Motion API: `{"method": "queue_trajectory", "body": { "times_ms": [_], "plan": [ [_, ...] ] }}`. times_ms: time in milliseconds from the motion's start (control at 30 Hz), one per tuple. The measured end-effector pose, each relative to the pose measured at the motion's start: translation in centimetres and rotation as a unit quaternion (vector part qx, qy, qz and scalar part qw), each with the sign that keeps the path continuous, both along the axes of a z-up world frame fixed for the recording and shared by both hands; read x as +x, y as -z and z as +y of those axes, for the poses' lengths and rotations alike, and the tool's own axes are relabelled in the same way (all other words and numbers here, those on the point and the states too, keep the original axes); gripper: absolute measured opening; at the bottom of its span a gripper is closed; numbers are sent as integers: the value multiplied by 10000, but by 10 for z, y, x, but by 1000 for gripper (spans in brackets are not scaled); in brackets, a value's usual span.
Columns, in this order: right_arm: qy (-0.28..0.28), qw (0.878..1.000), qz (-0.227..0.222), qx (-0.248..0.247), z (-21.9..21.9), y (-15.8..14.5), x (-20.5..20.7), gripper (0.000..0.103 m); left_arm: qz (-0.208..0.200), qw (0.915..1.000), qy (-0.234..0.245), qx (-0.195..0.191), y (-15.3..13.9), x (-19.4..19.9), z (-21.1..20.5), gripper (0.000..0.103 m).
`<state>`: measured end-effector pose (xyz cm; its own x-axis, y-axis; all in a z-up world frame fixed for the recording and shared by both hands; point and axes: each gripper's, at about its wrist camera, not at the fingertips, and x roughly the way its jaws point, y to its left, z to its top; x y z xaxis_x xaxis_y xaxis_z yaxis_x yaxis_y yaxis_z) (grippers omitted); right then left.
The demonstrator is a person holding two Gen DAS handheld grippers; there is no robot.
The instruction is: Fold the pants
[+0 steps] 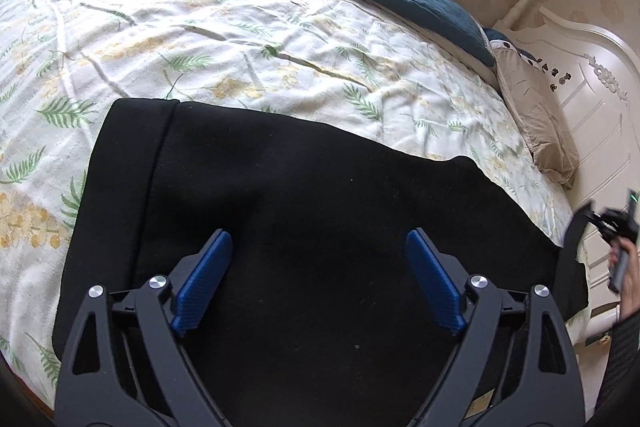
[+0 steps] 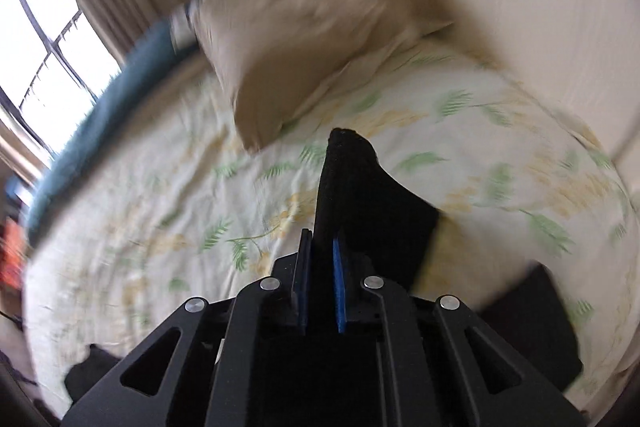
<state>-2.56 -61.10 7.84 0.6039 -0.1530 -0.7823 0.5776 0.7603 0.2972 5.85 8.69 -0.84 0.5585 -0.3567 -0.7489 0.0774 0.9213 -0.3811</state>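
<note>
Tongs on the left (image 1: 319, 281) hang spread wide and empty over the black soft fleece pants (image 1: 304, 227), which lie flat on the leaf-printed cream bedspread (image 1: 224, 39), waistband end toward the far left. Right tongs (image 2: 322, 281) are clenched on a raised end of the same dark cloth, lifted above the bed near the tan pillow (image 2: 304, 39); that view is blurred. Judging by the single flat panel, the legs seem already laid together, and the lengthwise fold looks under way, with pressing flat and any further fold left
</note>
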Motion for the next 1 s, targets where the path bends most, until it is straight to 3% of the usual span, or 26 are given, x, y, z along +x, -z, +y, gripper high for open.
{"method": "queue_trajectory", "body": {
  "times_ms": [133, 267, 400, 467, 567, 633, 733, 867, 1000],
  "plan": [
    [591, 9945, -837, 236, -14, -5, -106, 10, -8, 10000, -37, -35, 0, 0, 1, 89],
    [1080, 9889, -924, 443, -18, 39, -177, 9, -14, 10000, -47, -22, 1, 0, 0, 90],
    [1410, 9796, -868, 1137, -34, 92, -204, 7, -23, 9999, -43, 91, 2, 1, -2, 91],
    [1400, 9725, -1227, 1399, -37, 103, -215, 7, -39, 9999, -29, 150, 3, 1, -4, 92],
    [1279, 9732, -1223, 1468, -40, 99, -217, 10, -68, 9997, -9, 223, 4, 1, -6, 94],
    [1479, 9779, -999, 1090, -42, 84, -226, 15, -80, 9996, -7, 257, 4, 0, -8, 94],
    [1513, 9800, -1149, 587, -52, 52, -230, 32, -82, 9996, -7, 255, 3, 0, -8, 94],
    [688, 9921, -1013, 277, -71, 38, -169, 35, -84, 9996, 1, 269, 4, 0, -9, 95],
    [62, 9977, -671, 112, -90, 49, -103, 36, -157, 9991, -22, 383, 2, -3, -12, 95]
  ]
}}
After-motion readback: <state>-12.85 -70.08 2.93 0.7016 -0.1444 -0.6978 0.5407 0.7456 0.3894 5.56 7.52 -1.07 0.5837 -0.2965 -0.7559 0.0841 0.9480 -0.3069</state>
